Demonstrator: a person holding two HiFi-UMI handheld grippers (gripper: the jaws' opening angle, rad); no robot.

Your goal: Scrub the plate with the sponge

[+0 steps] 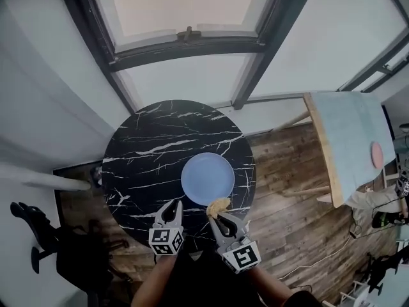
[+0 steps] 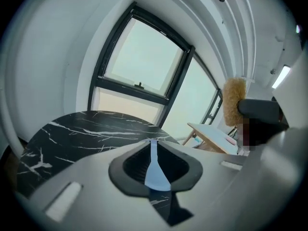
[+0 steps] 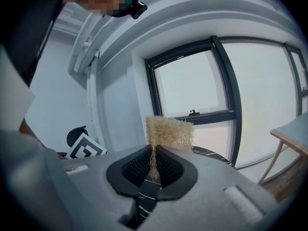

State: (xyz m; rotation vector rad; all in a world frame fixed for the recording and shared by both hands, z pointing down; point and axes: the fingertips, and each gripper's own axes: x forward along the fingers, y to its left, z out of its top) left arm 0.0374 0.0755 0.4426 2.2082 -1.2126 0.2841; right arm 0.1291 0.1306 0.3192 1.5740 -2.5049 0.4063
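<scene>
1. Head view, nearest the camera: the person's forearms (image 1: pixel 160 280) reach forward, each ending in a gripper that carries a marker cube (image 1: pixel 166 240).
2. On the left, the left gripper (image 1: pixel 174 204) is over the near part of the table (image 1: pixel 147 146), its tips just short of the plate's near-left rim. In the left gripper view its fingers (image 2: pixel 127 167) stand a narrow slit apart with nothing between them. The plate's pale blue shows through the slit.
3. On the right, the right gripper (image 1: pixel 216 216) has its fingers closed on a tan, fibrous sponge (image 1: pixel 218 204). The right gripper view shows the sponge pinched by its lower edge, with most of it standing up above the tips.
4. The sponge is at the near rim of the plate (image 1: pixel 206 178). Whether it touches the plate cannot be told.
5. The plate is round and pale blue, and it lies flat on the table, right of centre and toward the near side.
6. The table is round and black, marbled with white veins.
7. Beyond it lies a wood-plank floor (image 1: pixel 287 190).
8. At the right stands a pale-topped table (image 1: pixel 351 139) with a pink disc (image 1: pixel 377 154) on it, and at the left a black office chair (image 1: pixel 38 235).
9. Farthest away is a dark-framed window (image 1: pixel 185 37).
</scene>
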